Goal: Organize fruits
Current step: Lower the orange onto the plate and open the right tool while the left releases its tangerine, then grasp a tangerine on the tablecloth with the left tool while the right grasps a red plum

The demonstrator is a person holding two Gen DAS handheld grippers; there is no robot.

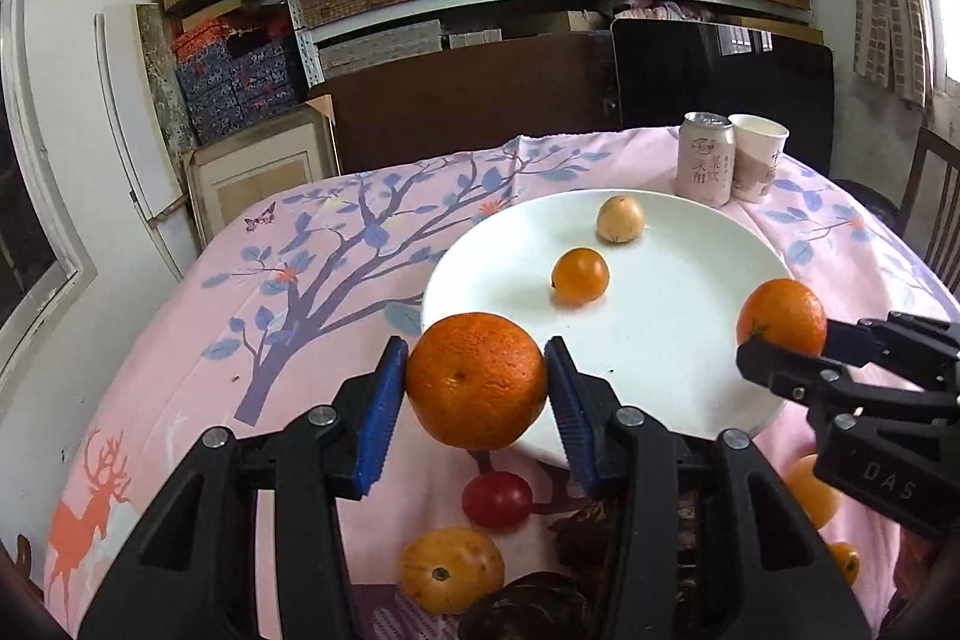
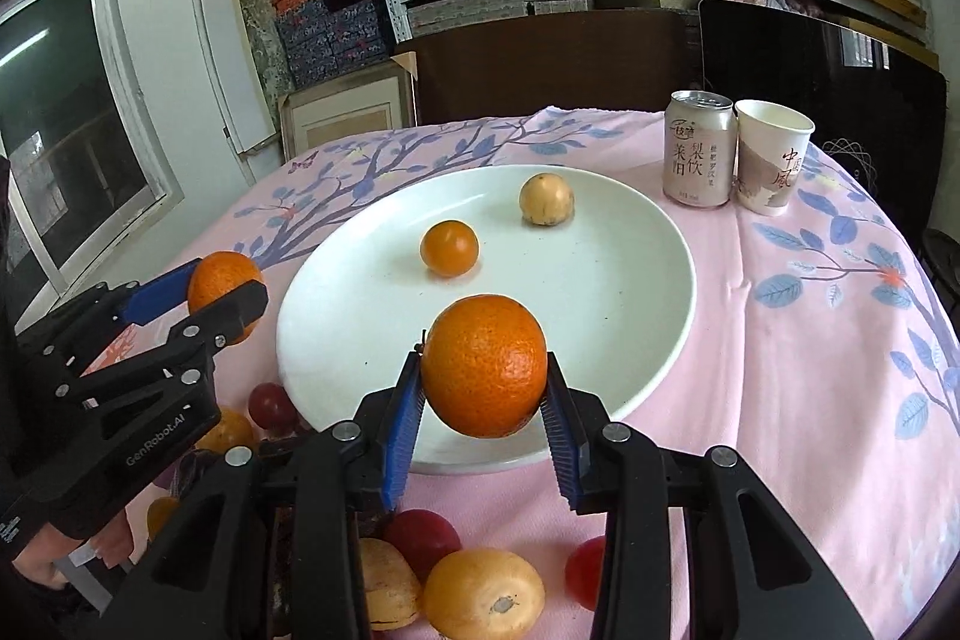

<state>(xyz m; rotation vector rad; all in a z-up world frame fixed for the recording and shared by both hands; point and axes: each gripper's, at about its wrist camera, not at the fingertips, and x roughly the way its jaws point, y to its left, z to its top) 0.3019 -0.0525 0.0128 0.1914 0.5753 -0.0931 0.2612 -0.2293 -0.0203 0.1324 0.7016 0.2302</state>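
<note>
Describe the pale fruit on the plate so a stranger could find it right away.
Find the big white plate on the pink tablecloth. Near its far rim, closest to the drink can, sits the pale fruit. It is tan-yellow; its plate neighbour is orange.

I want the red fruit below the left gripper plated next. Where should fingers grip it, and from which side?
Judging by its round, smooth shape, grip the red fruit across its widest middle, coming from above. The yellow fruit crowds its near side and the plate rim its far side, so set the fingers left and right.
</note>
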